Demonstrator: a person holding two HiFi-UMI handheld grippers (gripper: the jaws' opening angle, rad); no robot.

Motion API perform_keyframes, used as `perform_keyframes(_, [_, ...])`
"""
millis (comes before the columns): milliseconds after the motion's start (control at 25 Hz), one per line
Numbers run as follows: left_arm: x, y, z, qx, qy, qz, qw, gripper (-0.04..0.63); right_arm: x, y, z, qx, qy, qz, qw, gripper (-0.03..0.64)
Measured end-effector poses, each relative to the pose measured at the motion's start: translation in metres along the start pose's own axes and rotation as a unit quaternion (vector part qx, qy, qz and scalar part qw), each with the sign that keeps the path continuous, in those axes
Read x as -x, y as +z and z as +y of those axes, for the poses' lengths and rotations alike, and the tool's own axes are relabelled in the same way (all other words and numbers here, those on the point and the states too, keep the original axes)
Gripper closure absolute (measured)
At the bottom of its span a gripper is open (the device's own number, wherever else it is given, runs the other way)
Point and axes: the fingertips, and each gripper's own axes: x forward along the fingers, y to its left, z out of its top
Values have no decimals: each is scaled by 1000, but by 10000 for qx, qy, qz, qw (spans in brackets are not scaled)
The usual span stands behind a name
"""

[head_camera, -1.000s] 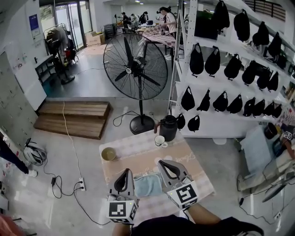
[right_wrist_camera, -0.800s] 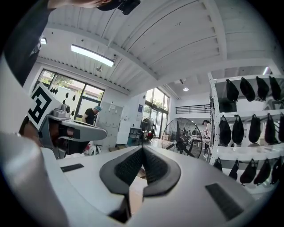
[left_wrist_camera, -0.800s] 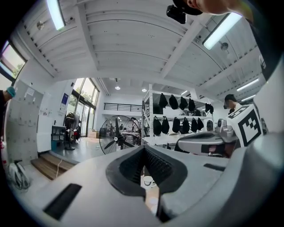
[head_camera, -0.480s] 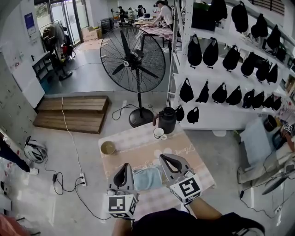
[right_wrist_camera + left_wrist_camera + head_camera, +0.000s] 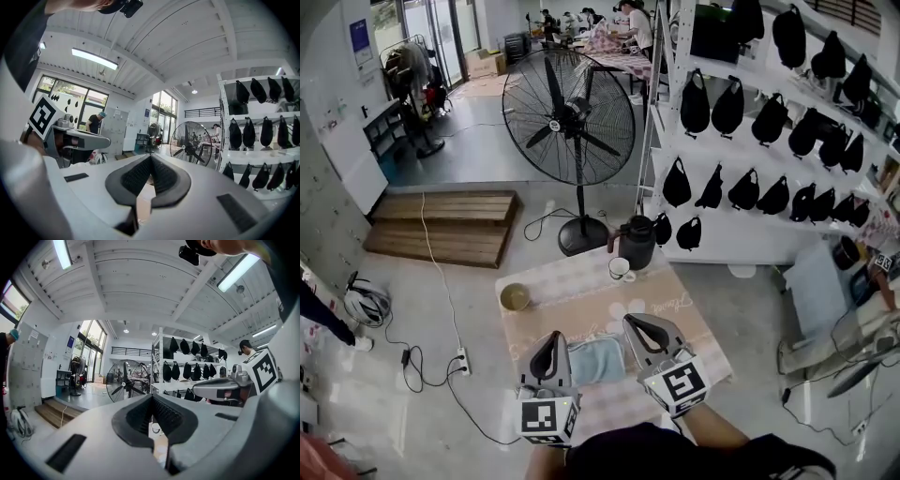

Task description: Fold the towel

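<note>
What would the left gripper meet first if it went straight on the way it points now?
Probably nothing close: the left gripper points level above the table, likely passing over the white mug; height is unclear.

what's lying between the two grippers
A light blue towel, lying on the table, shows in the gap between the left gripper and the right gripper in the head view. Both grippers are shut and empty.
</note>
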Motion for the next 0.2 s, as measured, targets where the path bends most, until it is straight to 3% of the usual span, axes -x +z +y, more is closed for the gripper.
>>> perform_keyframes(200, [-2,-5,2,92,26,52,9999,591,2,-3,-2,9,0,87,10000,617])
